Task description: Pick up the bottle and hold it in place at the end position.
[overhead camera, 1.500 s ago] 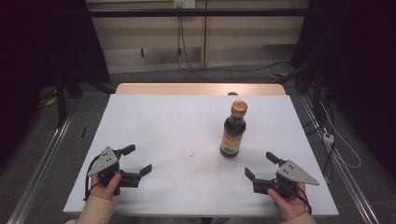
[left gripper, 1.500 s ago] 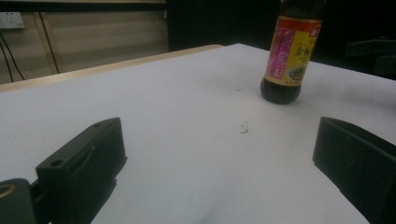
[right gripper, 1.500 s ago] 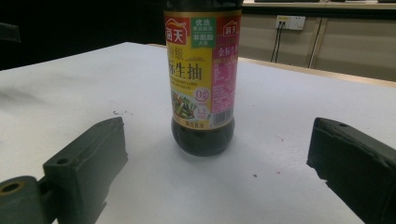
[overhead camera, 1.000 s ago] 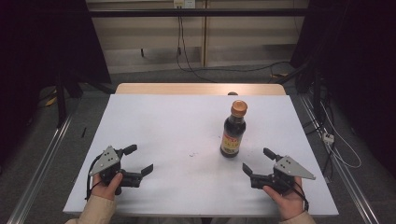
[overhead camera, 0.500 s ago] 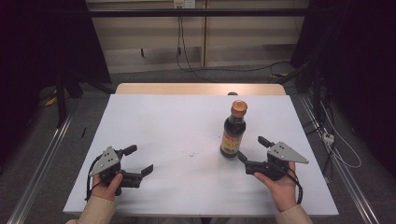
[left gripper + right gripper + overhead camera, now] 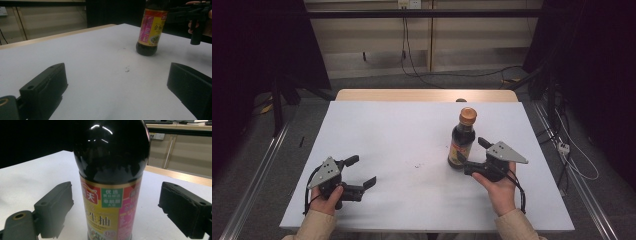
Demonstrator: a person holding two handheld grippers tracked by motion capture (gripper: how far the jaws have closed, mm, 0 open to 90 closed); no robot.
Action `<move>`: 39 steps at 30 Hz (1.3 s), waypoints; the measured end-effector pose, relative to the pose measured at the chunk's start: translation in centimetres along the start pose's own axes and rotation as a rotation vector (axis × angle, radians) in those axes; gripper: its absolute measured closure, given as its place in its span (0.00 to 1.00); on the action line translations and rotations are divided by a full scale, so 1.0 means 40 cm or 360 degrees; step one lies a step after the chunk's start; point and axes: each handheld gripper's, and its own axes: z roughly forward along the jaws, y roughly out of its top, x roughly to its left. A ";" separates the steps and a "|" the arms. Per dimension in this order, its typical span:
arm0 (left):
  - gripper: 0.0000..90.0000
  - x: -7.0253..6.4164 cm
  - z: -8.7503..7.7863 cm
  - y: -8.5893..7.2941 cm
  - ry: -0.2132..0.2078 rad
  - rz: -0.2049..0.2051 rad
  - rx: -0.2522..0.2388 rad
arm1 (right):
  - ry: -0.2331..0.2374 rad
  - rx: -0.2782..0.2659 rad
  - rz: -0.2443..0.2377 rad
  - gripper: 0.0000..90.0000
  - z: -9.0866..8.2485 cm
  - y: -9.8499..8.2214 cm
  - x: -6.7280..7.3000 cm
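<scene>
Reaching for the sauce bottle [image 6: 111,185], the right gripper [image 6: 472,156] has been closing its jaws around it, not yet touching; next squeeze firmly. The left gripper [image 6: 362,171] rests open

Right tool [image 6: 471,153] jaws, just closing, remain apart; left tool [image 6: 359,172] gapes, resting.

The bottle's [image 6: 111,182] cap and base are cut off by the frame.
</scene>
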 end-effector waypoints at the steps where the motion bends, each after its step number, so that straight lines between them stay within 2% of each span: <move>1: 0.03 -0.001 0.001 0.000 -0.0006 -0.0004 -0.0002 | -0.0002 0.0001 0.0004 0.12 0.003 0.002 0.001; 4: 0.03 -0.001 0.001 0.001 -0.0007 -0.0001 0.0005 | 0.0012 -0.0008 0.0009 0.16 0.009 0.007 0.001; 8: 0.03 -0.002 0.002 0.001 -0.0011 -0.0002 0.0005 | 0.0016 -0.0013 0.0025 0.17 0.017 0.017 0.003; 12: 0.03 -0.002 0.002 0.001 -0.0011 0.0001 0.0009 | 0.0005 -0.0016 0.0007 0.18 0.029 0.023 0.000; 18: 0.03 -0.007 0.005 0.001 -0.0024 0.0000 -0.0001 | 0.0024 -0.0011 0.0023 0.20 0.052 0.026 0.001; 23: 0.03 -0.008 0.004 0.002 -0.0025 0.0004 -0.0005 | 0.0024 -0.0011 0.0007 0.21 0.070 0.028 0.001; 28: 0.03 -0.006 0.004 0.001 -0.0022 0.0003 -0.0001 | 0.0045 -0.0011 0.0030 0.23 0.083 0.028 0.003; 32: 0.03 -0.006 0.004 0.001 -0.0022 0.0006 0.0000 | 0.0062 -0.0005 0.0031 0.31 0.097 0.025 0.003; 39: 0.03 -0.006 0.004 0.001 -0.0021 0.0008 -0.0002 | 0.0059 -0.0003 0.0002 0.33 0.097 0.026 0.002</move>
